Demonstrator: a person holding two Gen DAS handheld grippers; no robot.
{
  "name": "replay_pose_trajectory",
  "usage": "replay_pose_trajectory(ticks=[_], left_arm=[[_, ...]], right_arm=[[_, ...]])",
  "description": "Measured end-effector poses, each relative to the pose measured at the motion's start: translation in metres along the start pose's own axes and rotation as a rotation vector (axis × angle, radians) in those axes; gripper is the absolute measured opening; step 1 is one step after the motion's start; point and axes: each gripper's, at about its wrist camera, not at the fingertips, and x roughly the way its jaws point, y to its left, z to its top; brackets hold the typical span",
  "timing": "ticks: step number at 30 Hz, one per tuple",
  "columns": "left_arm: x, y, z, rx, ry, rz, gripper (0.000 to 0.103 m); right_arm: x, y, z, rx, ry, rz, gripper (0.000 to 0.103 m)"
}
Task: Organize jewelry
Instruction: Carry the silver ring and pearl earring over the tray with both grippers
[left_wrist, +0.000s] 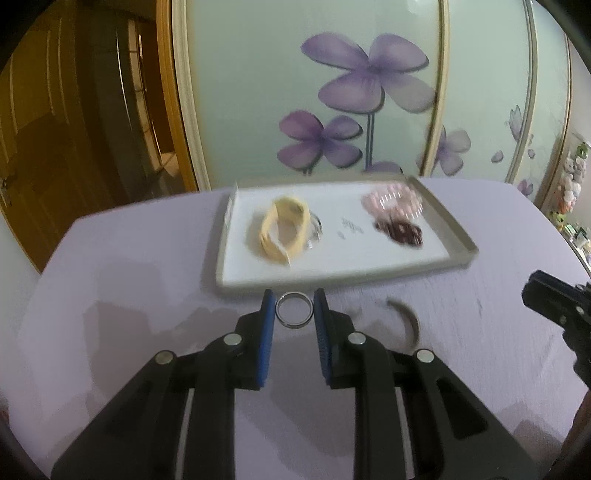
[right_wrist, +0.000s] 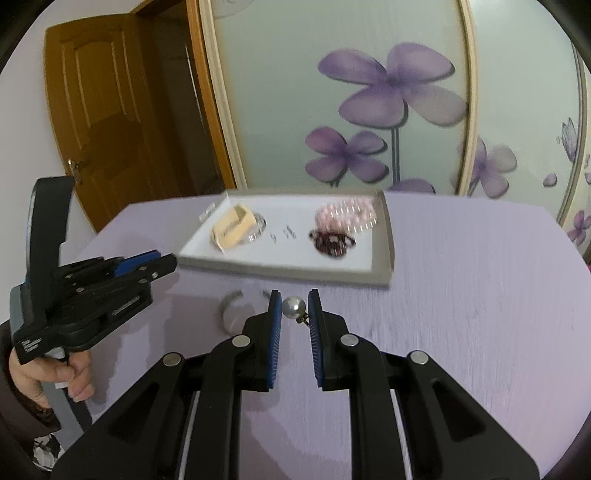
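The table (left_wrist: 147, 258) is covered in lilac cloth, with the tray (left_wrist: 436, 260) at twelve o'clock of both grippers. In the tray already lie a yellow band (left_wrist: 282, 230) at its nine o'clock side, a pink bracelet (left_wrist: 393, 199) at two o'clock and a dark bracelet (left_wrist: 400, 230) just below it. A bangle (left_wrist: 408, 323) lies on the cloth near the tray, not yet sorted. The left gripper (left_wrist: 294, 308) pinches a ring (left_wrist: 294, 309); the right gripper (right_wrist: 294, 308) pinches a pearl (right_wrist: 293, 307). Judging by this, the sorting is partly done: three pieces remain outside.
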Motion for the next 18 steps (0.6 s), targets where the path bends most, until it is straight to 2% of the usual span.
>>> replay_pose_trajectory(ticks=[8,18], left_arm=[[0.033,0.004,0.051,-0.009,-0.053,-0.002,0.021],[0.076,0.004,0.083,-0.009,-0.064,-0.004,0.021]], right_arm=[[0.027,-0.002,0.027,-0.008,-0.021,0.002,0.015],[0.077,-0.012,0.055,0.017,-0.014,0.006,0.015]])
